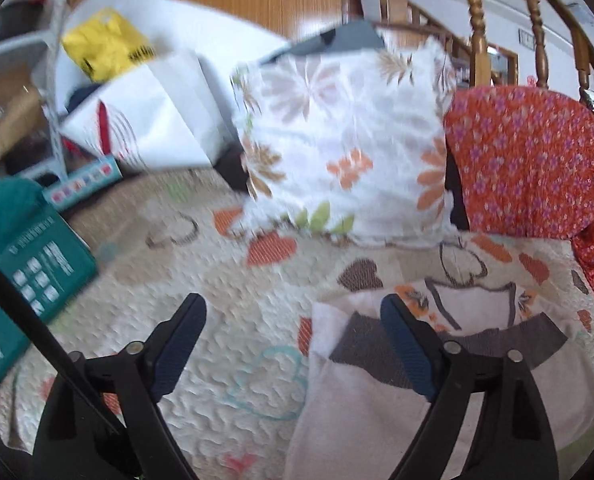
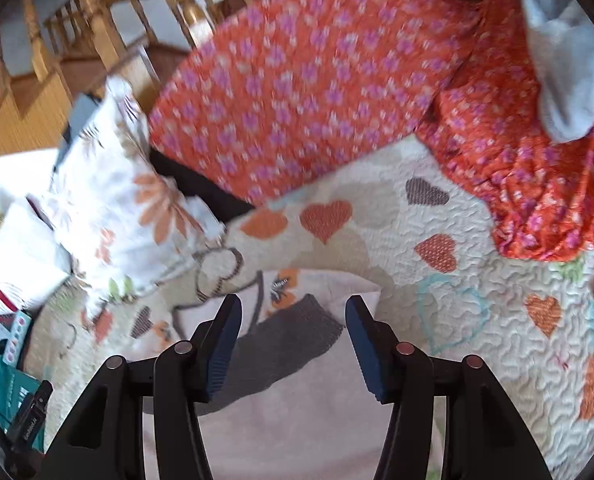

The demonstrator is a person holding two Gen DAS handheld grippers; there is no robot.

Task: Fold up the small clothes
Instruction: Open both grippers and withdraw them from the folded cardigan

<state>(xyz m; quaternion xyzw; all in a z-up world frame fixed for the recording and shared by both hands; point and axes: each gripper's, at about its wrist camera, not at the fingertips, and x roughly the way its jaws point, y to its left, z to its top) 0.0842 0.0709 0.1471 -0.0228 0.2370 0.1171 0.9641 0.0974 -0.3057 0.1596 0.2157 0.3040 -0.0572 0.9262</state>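
Garment: a small cream knit garment with a dark grey ribbed band (image 1: pixel 377 396) lies flat on the quilt, at 5 o'clock in the left wrist view and at 6 o'clock in the right wrist view (image 2: pixel 297 384).
Axis: the grey band runs crosswise; which way the garment's long axis points I cannot tell, as it is cut off by the frame.
Left gripper (image 1: pixel 293 344): wide open, holding nothing; its right finger is above the grey band.
Right gripper (image 2: pixel 293 344): jaws parted above the band, gripping nothing.
Bed cover: a cream stitched quilt with orange and brown hearts (image 2: pixel 477 280), puckered texture.
Behind: a white floral pillow (image 1: pixel 345 144) at 12 o'clock, beside an orange cloth with purple flowers (image 2: pixel 297 80), crumpled.
Side: a teal cardboard box (image 1: pixel 37 276) at 9 o'clock.
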